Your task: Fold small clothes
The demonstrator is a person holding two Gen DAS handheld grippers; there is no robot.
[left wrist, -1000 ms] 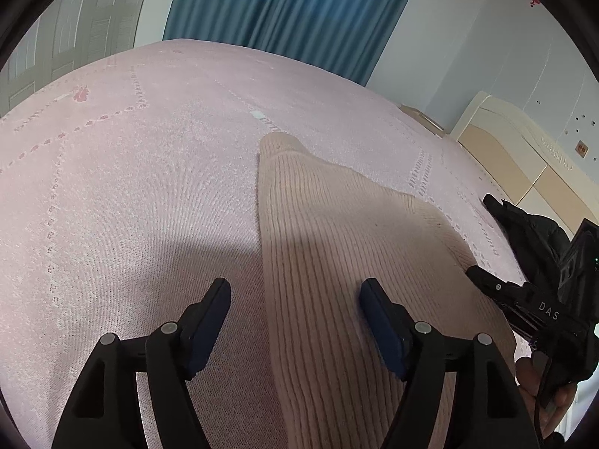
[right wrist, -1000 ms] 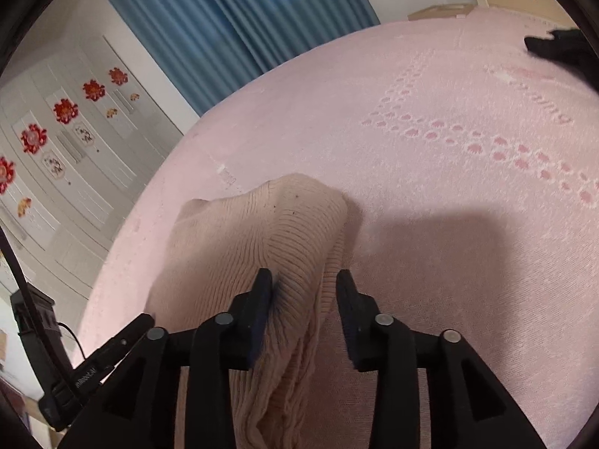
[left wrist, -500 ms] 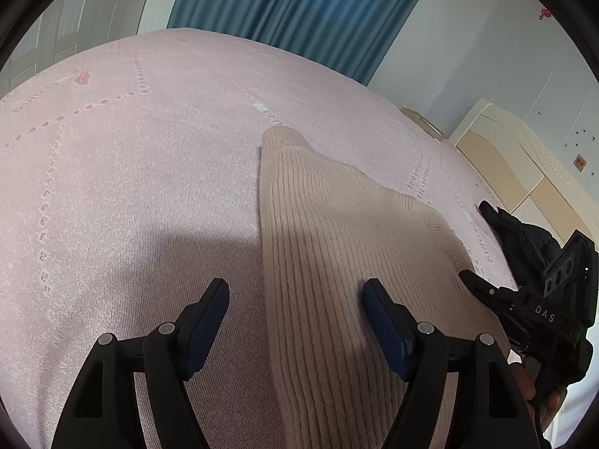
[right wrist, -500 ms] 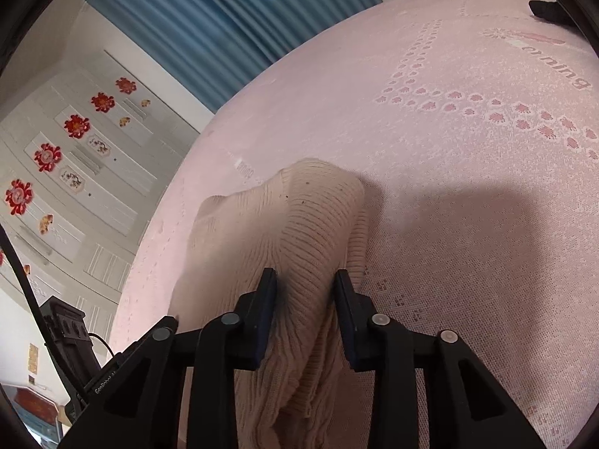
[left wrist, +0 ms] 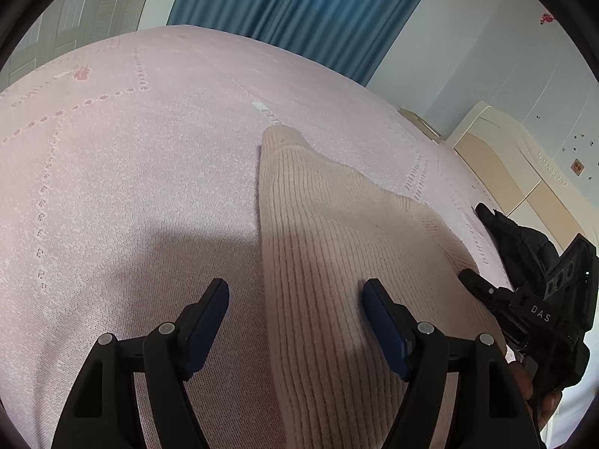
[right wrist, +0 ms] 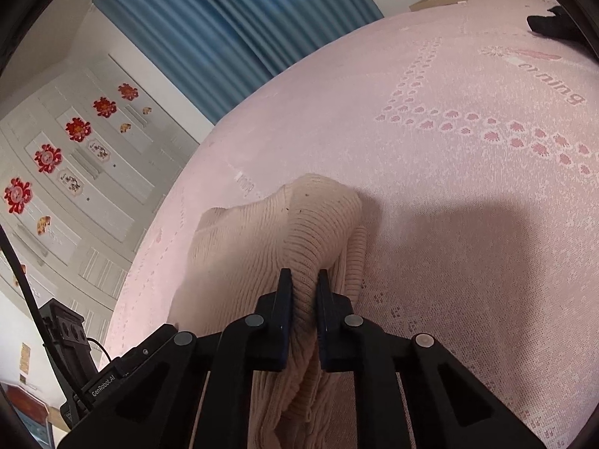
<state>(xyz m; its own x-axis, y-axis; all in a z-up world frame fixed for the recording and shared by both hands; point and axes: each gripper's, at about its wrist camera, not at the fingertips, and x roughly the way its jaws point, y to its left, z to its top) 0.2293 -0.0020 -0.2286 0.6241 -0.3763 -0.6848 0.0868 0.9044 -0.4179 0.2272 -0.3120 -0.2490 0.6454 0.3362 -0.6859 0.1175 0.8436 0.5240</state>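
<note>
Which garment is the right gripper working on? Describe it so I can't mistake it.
On the wide pink patterned bedspread lies a beige ribbed knit sweater, its raised fold pinched in the right gripper, whose jaws have just closed. The only other garment is a black one at the bed's far edge.

Open bedspread on most sides

The pink bedspread (left wrist: 123,187) lies bare left of and beyond the beige sweater (left wrist: 337,247); a black garment (left wrist: 524,243) sits at its right edge, near the headboard (left wrist: 498,149).
</note>
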